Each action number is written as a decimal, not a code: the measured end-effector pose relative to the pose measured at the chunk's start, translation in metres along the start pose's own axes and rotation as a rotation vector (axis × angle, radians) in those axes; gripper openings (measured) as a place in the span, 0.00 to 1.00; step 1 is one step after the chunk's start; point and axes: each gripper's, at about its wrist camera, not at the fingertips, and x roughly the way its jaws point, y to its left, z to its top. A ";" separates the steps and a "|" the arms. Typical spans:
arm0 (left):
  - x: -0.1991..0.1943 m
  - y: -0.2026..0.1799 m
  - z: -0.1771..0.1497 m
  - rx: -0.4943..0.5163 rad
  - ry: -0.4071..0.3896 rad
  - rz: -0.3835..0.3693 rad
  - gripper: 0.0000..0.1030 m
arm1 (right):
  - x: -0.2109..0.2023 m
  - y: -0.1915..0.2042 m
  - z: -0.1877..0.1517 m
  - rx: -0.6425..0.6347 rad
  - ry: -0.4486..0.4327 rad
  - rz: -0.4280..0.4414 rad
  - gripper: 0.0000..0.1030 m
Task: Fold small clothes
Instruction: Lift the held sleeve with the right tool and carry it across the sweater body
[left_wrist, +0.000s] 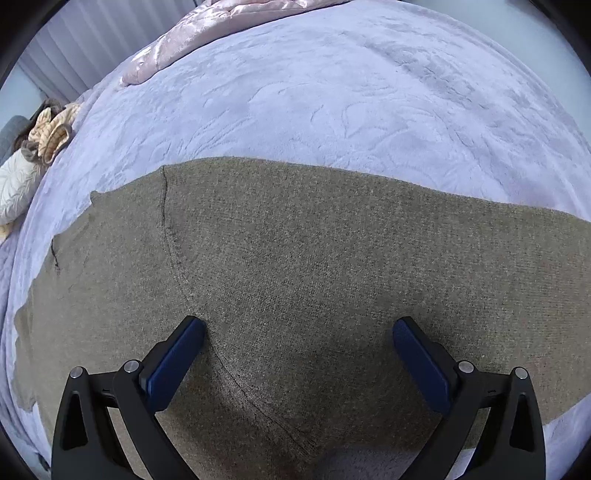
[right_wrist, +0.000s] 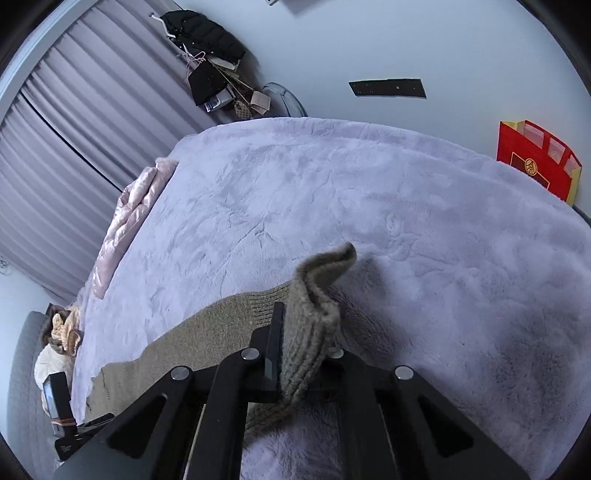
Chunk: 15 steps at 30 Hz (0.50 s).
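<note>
An olive knitted sweater (left_wrist: 314, 266) is spread flat on the pale plush blanket (left_wrist: 332, 92) of a bed, with a sleeve seam seen curving down its near side. The left gripper (left_wrist: 299, 332) is held just above the knit with its jaws wide apart and nothing between them. The right gripper (right_wrist: 306, 332) is clamped shut on the ribbed hem (right_wrist: 314, 314), a corner of which is lifted off the blanket and droops over the fingers. The fabric is judged soft, light and limp, and some stretch and sag may be expected wherever it is unsupported. A firm hold is best taken at the thicker ribbed edges or seams, and two corners should be carried together so the fold stays even.
</note>
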 end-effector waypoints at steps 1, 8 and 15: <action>-0.002 0.001 0.001 0.015 -0.002 0.006 1.00 | -0.006 0.010 0.000 -0.035 -0.014 -0.023 0.06; -0.030 0.033 -0.012 -0.037 -0.036 -0.076 1.00 | -0.062 0.103 0.005 -0.247 -0.125 0.001 0.06; -0.040 0.117 -0.035 -0.136 -0.057 -0.070 1.00 | -0.083 0.200 -0.007 -0.387 -0.148 0.037 0.06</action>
